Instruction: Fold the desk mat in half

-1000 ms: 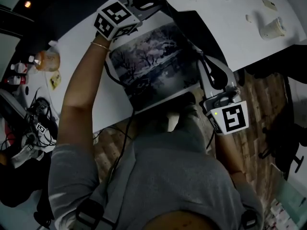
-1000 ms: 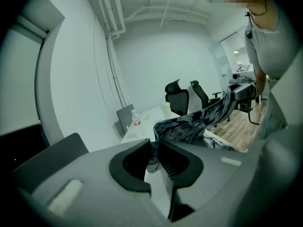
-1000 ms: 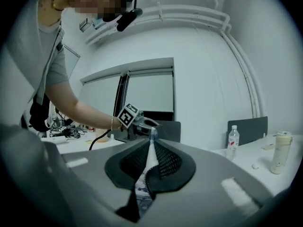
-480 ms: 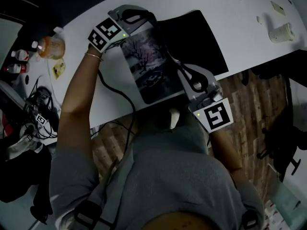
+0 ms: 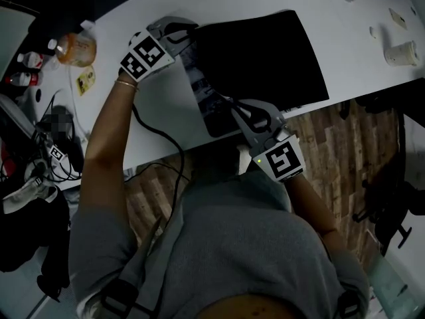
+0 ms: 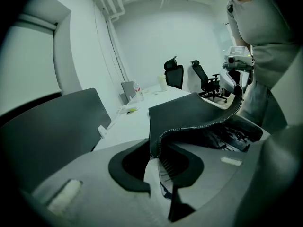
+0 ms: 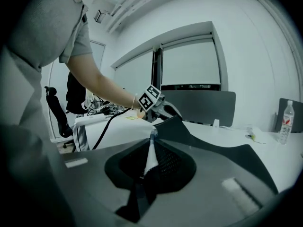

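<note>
The desk mat lies on the white table, folded over so its black underside faces up. Only a strip of its printed side shows along the left. My left gripper pinches the mat's far left corner; its jaws are opening slightly with the stitched corner still between them. My right gripper is shut on the near corner at the table's front edge. In the right gripper view the mat's pale edge stands clamped between the jaws of the right gripper.
A paper cup and small items sit at the table's far right. An orange bottle and a yellow card lie at the left. A black cable hangs over the front edge. Office chairs stand beyond the table.
Both grippers have swung the mat's lifted half over to the right. The printed picture, wide before, is now nearly covered by the black underside.
</note>
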Tool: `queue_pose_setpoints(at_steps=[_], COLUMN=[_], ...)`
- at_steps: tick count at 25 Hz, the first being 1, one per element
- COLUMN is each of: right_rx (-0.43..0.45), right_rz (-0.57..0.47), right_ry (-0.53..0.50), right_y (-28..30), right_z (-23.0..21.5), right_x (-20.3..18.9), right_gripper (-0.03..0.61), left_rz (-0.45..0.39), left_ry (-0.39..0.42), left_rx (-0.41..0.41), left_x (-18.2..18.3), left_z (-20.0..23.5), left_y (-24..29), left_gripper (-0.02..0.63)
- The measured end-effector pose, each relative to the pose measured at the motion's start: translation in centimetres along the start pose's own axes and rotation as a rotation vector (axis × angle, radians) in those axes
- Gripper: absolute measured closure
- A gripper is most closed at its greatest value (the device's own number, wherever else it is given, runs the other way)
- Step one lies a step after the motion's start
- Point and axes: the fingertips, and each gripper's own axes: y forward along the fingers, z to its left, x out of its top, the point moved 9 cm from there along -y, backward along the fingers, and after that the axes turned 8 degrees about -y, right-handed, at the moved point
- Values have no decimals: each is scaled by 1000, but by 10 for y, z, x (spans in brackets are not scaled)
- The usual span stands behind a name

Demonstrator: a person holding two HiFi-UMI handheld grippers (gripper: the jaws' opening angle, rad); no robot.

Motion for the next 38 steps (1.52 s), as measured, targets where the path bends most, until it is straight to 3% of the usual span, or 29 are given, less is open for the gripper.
queue_pose_setpoints(at_steps=[9, 16, 22, 27, 31, 34, 38], right_rx=[83, 126, 170, 205, 338, 421, 428], right_rz=[47, 102, 144, 187, 237, 238, 130], right_ry=[-43, -28, -110, -157, -145, -79, 143], right_y=[28, 35, 41, 45, 48, 48, 46], right_z=[26, 40, 56, 62, 66, 63, 36], right_x=[-23, -43, -51, -52, -52, -50, -42], right_gripper=[549, 549, 549, 541, 427, 376, 359], left_rz=[110, 131, 76, -42, -123, -123, -155], left_ry=[-21, -158, -204, -286, -354, -363, -415], left_rx=[76, 156, 212, 228, 213, 200, 241], left_x=[-48, -87, -89, -68, -50, -44, -40], left_z=[-7, -9, -20, -39, -63, -78, -88], left_y=[-10, -32, -41, -33, -20, -10, -7], left_gripper=[526, 526, 528, 528, 545, 545, 546])
